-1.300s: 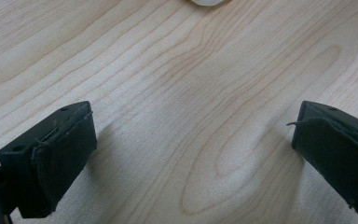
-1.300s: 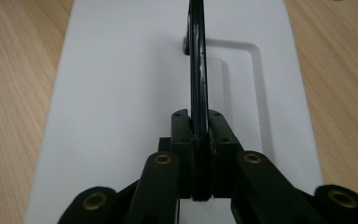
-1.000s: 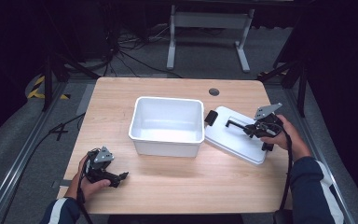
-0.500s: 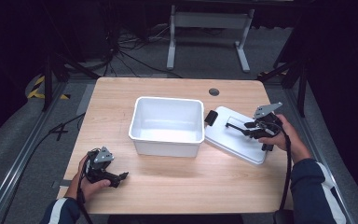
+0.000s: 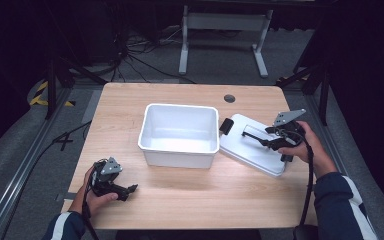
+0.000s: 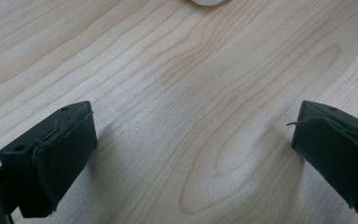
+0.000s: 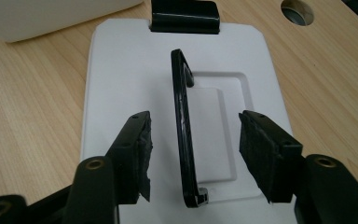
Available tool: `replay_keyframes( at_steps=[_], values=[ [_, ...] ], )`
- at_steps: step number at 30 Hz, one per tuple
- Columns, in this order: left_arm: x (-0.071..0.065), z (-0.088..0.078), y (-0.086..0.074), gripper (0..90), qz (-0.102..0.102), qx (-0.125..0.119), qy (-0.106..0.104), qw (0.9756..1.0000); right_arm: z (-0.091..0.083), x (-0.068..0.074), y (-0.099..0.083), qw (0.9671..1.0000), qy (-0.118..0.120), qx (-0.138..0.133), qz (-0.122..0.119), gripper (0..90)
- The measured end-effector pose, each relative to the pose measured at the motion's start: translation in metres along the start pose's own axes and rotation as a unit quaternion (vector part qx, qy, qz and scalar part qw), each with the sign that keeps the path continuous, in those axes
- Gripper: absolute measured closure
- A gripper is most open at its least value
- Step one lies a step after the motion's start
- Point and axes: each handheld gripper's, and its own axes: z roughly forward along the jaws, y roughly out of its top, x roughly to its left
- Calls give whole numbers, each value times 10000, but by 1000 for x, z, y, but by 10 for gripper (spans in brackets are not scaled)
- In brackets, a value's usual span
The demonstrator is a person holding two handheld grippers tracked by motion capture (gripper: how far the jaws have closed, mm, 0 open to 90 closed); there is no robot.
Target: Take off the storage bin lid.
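Two tools are in our hands at the wooden table [image 5: 180,210]. Our right tool [image 7: 193,154] hovers over the white lid [image 5: 252,145], which lies flat just to the right of the white bin [image 5: 179,134], its near edge close against the bin's side. In the right gripper view the jaws are spread, with the lid's raised black handle [image 7: 182,130] standing between them and touching neither pad. A black latch [image 7: 185,16] sits at the lid's far edge, and a round cable hole [image 5: 229,98] shows in the table beyond it. Our left tool [image 5: 125,190] rests low near the table's front left corner, well apart from the bin; its jaws are spread wide over bare wood, pinching nothing. The bin stands upright and open at the middle of the table.
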Motion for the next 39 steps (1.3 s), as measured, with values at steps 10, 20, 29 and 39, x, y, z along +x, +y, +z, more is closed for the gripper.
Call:
replay_keyframes(
  at_steps=[10, 20, 29, 39],
  values=[
    [0, 0, 0, 5, 11, -4, 25, 10000, -19, 7, -1, 9989, -320, -121, 315, 346],
    [0, 0, 0, 5, 1, -23, -7, 10000, -37, 17, -17, 9976, -446, -203, 490, 347],
    [0, 0, 0, 5, -3, -19, -10, 10000, -52, 26, -33, 9972, -566, -277, 405, 344],
    [0, 0, 0, 5, -1, -19, -13, 10000, -54, 41, -50, 9975, -608, -236, 273, 340]
  ],
)
